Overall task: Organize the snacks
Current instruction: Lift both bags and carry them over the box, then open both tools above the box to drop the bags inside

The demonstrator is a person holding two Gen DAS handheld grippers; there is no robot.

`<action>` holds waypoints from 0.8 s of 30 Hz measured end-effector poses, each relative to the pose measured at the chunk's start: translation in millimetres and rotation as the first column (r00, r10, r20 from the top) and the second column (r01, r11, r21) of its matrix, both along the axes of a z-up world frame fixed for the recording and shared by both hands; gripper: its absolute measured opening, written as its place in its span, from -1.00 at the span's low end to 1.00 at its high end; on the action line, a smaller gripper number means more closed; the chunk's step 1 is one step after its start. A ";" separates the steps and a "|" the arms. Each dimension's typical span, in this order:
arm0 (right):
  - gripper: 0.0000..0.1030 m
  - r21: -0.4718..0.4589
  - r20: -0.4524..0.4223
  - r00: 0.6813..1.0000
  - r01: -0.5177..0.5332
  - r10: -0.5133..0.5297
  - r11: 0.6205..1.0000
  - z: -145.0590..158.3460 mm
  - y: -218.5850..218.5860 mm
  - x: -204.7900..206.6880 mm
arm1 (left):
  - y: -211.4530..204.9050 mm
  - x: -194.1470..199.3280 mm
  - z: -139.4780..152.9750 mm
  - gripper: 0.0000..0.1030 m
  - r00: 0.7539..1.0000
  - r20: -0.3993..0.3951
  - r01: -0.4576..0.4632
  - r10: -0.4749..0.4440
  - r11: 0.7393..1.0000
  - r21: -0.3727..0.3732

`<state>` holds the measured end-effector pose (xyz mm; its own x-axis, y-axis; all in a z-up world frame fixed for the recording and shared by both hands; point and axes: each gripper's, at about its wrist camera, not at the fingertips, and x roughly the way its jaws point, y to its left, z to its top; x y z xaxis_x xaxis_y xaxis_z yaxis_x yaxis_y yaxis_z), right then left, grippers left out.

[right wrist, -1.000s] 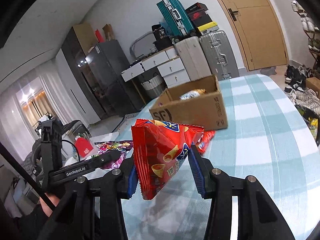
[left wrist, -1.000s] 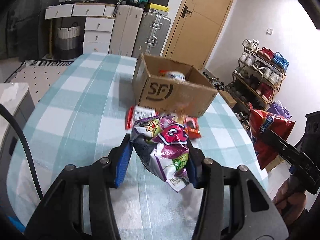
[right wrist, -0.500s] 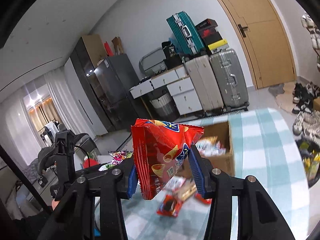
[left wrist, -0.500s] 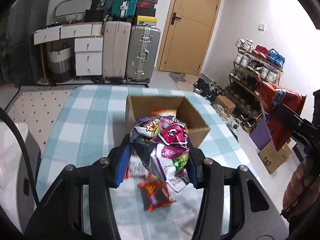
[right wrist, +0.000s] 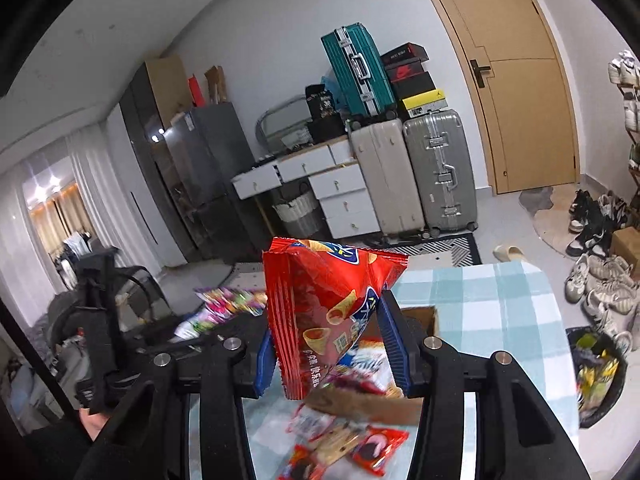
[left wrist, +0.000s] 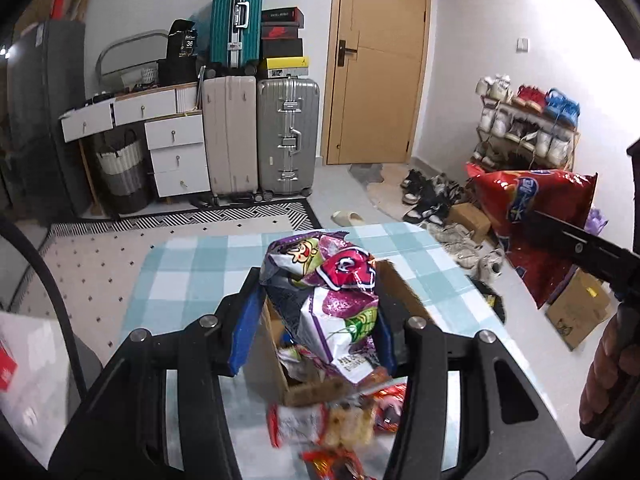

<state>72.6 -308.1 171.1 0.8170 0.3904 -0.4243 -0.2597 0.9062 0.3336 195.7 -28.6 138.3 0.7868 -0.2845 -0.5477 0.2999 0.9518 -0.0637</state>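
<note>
A: Left wrist view. What does the left hand-held gripper (left wrist: 316, 326) carry?

B: Its blue-padded fingers (left wrist: 242, 334) are clamped on a crumpled purple snack bag (left wrist: 326, 300), which hangs above an open cardboard box (left wrist: 280, 364). The box stands on the checked tabletop (left wrist: 188, 276). Wrappers show inside the box, though blurred.

A: What lies nearer the camera?

B: Several small snack packets (left wrist: 320, 426) lie loose on the tabletop just in front of the box. At the right edge, the right hand-held gripper (left wrist: 560, 240) holds a red chip bag (left wrist: 520, 216) up in the air, beyond the tabletop's right edge, and a hand (left wrist: 608, 376) grips its handle.

A: Right wrist view. What is the state of the right hand-held gripper (right wrist: 334, 348)?

B: It is closed on the red chip bag (right wrist: 324, 312), pinched by its lower part with the top standing up above the fingers (right wrist: 394, 344). The cardboard box (right wrist: 420, 318) lies directly behind and below the bag, and more wrappers are visible in it.

A: And the rest?

B: Small snack packets (right wrist: 348, 444) lie on the tabletop (right wrist: 504, 304) below the gripper. To the left, the left hand-held gripper (right wrist: 188, 336) appears with the purple snack bag (right wrist: 224, 304), blurred. Suitcases (right wrist: 416, 172) stand against the far wall beside a door (right wrist: 516, 80).
</note>
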 end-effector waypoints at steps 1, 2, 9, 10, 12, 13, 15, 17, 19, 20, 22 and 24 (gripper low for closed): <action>-0.10 -0.019 -0.012 1.000 0.000 0.000 1.000 -3.1 0.6 17.6 | -2.6 10.2 -0.7 -0.10 1.000 -0.011 0.002 -0.002 1.000 -0.003; -0.10 -0.019 -0.012 1.000 0.000 0.000 1.000 -3.1 0.6 17.6 | -5.0 19.0 -2.3 -0.10 1.000 -0.021 0.005 -0.005 1.000 -0.005; -0.10 -0.050 -0.089 0.996 0.014 -0.019 0.999 -37.8 1.3 74.9 | -28.5 81.5 -43.0 -0.10 0.991 -0.134 0.013 -0.009 0.999 0.032; -0.10 -0.048 -0.100 0.995 0.016 -0.020 0.999 -44.3 1.8 81.2 | -31.9 89.7 -48.0 -0.10 0.989 -0.145 0.010 -0.004 0.999 0.047; -0.10 -0.048 -0.129 0.991 0.020 -0.026 0.999 -57.9 3.1 96.4 | -35.9 106.6 -61.4 -0.10 0.989 -0.145 0.002 0.008 0.998 0.069; -0.10 -0.050 -0.135 0.990 0.022 -0.028 0.998 -63.8 3.8 102.1 | -37.0 109.6 -69.3 -0.10 0.988 -0.152 0.001 0.011 0.997 0.075; -0.10 -0.059 -0.157 0.987 0.022 -0.031 0.998 -77.0 5.4 114.5 | -39.6 122.5 -81.7 -0.10 0.984 -0.176 0.001 0.012 0.997 0.073; -0.10 -0.057 -0.175 0.984 0.022 -0.032 0.998 -89.0 6.0 123.0 | -42.2 130.8 -93.0 -0.10 0.981 -0.195 0.006 0.009 0.997 0.078; -0.10 -0.060 -0.192 0.981 0.020 -0.032 0.998 -100.2 6.8 132.4 | -44.2 135.6 -106.3 -0.10 0.976 -0.216 0.011 0.010 0.995 0.095; -0.10 -0.064 -0.200 0.979 0.018 -0.031 0.998 -105.0 7.0 135.6 | -44.5 139.5 -112.0 -0.10 0.975 -0.220 0.006 0.017 0.995 0.104; -0.10 -0.078 -0.222 0.975 0.009 -0.026 0.997 -119.7 9.3 143.9 | -46.9 144.5 -120.5 -0.09 0.976 -0.212 -0.014 0.039 0.993 0.119; -0.10 -0.091 -0.231 0.973 0.004 -0.025 0.996 -124.5 11.8 147.8 | -46.4 149.2 -128.8 -0.09 0.973 -0.228 -0.016 0.041 0.994 0.113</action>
<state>220.4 -296.3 46.6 0.6978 0.3311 -0.6352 -0.1714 0.9382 0.3007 344.9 -74.9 9.5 0.6430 -0.1922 -0.7414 0.2620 0.9648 -0.0229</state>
